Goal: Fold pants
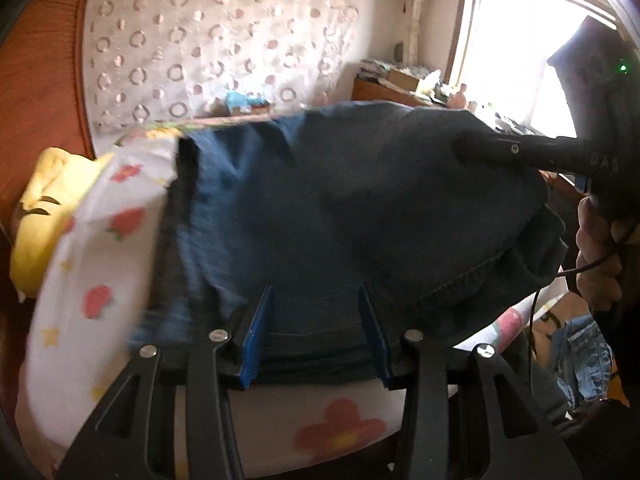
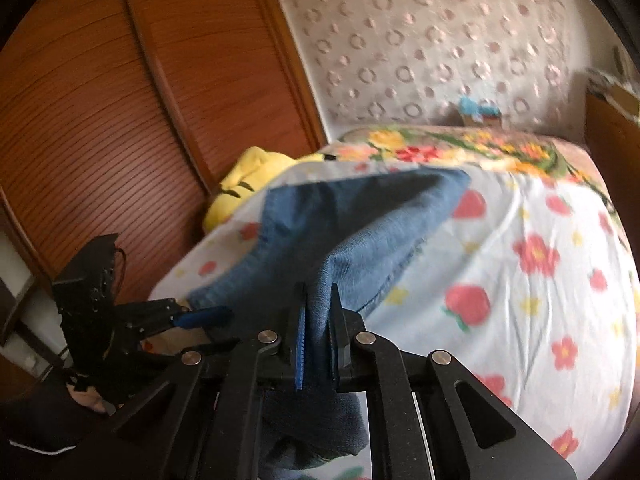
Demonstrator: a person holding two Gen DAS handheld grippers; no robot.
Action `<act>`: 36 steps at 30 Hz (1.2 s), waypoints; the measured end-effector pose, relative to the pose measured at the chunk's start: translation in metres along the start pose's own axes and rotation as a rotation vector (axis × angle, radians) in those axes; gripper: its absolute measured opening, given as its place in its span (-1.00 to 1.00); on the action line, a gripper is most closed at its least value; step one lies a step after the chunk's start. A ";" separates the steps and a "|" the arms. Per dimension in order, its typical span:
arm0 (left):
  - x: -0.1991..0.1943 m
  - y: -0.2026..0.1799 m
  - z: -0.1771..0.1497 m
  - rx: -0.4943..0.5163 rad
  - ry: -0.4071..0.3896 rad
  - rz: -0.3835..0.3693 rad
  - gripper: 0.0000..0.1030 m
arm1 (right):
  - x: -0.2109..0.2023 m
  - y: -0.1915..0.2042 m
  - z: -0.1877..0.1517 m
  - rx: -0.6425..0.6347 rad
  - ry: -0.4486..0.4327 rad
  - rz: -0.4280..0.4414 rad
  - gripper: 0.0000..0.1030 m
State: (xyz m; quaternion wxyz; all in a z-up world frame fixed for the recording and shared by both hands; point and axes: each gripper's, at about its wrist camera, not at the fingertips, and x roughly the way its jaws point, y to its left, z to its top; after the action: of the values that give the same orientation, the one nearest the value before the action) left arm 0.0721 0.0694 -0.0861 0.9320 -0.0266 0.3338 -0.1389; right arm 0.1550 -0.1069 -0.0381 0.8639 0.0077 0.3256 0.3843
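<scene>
Blue denim fills the middle of both views: these are the pants (image 1: pixel 340 216), lifted partly off a bed sheet (image 1: pixel 92 256) that is white with red flowers.

In the left wrist view, a yellow soft toy (image 1: pixel 40 216) sits at the far left by the sheet. Next come the pants, spread wide. The left gripper (image 1: pixel 316 340) is at the bottom, and its two blue fingers (image 1: pixel 256 340) stand about half open with a folded band of the pants between them. The pads look as if they touch the cloth at each side, but I cannot tell if they squeeze it. At the right, the right gripper (image 1: pixel 472 152) pokes into the pants from the side, and a hand (image 1: pixel 600 256) holds its handle. A bright window (image 1: pixel 516 64) shows only in this view.

In the right wrist view, brown wooden doors (image 2: pixel 120 120) fill the left side. Low on the left is the left gripper (image 2: pixel 208 330), seen from the side. In the middle, the right gripper (image 2: pixel 318 340) is closed tight on a fold of the pants (image 2: pixel 352 232). More sheet (image 2: pixel 520 280) lies to the right.
</scene>
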 end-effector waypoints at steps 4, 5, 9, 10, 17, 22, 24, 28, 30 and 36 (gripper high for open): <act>-0.025 0.016 0.004 -0.009 -0.041 0.044 -0.17 | 0.017 0.022 0.017 -0.040 0.000 0.030 -0.89; -0.031 0.021 0.004 -0.013 -0.052 0.056 -0.17 | 0.023 0.028 0.021 -0.046 0.000 0.043 -0.89; -0.060 0.044 0.004 -0.045 -0.095 0.107 -0.17 | 0.054 0.053 0.033 -0.072 0.018 0.097 -0.90; -0.064 0.048 0.005 -0.051 -0.103 0.118 -0.17 | 0.064 0.059 0.035 -0.082 0.028 0.107 -0.90; -0.089 0.086 -0.001 -0.110 -0.141 0.187 -0.17 | 0.136 0.101 0.017 -0.148 0.162 0.153 -0.91; -0.092 0.095 -0.004 -0.132 -0.149 0.201 -0.17 | 0.172 0.100 -0.006 -0.124 0.245 0.159 -0.90; -0.091 0.095 -0.005 -0.134 -0.149 0.194 -0.17 | 0.170 0.096 -0.004 -0.106 0.234 0.168 -0.85; -0.088 0.090 -0.002 -0.120 -0.145 0.190 -0.17 | 0.146 0.093 0.003 -0.104 0.197 0.164 -0.19; -0.087 0.084 0.002 -0.116 -0.146 0.188 -0.17 | 0.127 0.090 0.010 -0.117 0.142 0.135 -0.16; -0.082 0.066 0.012 -0.080 -0.148 0.171 -0.17 | 0.079 0.078 0.026 -0.160 0.056 0.067 -0.15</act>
State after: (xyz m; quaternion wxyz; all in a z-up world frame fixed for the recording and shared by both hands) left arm 0.0352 0.1546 -0.0357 0.9606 -0.0453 0.2706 -0.0432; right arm 0.1576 0.0074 -0.0409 0.8389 -0.0612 0.3173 0.4379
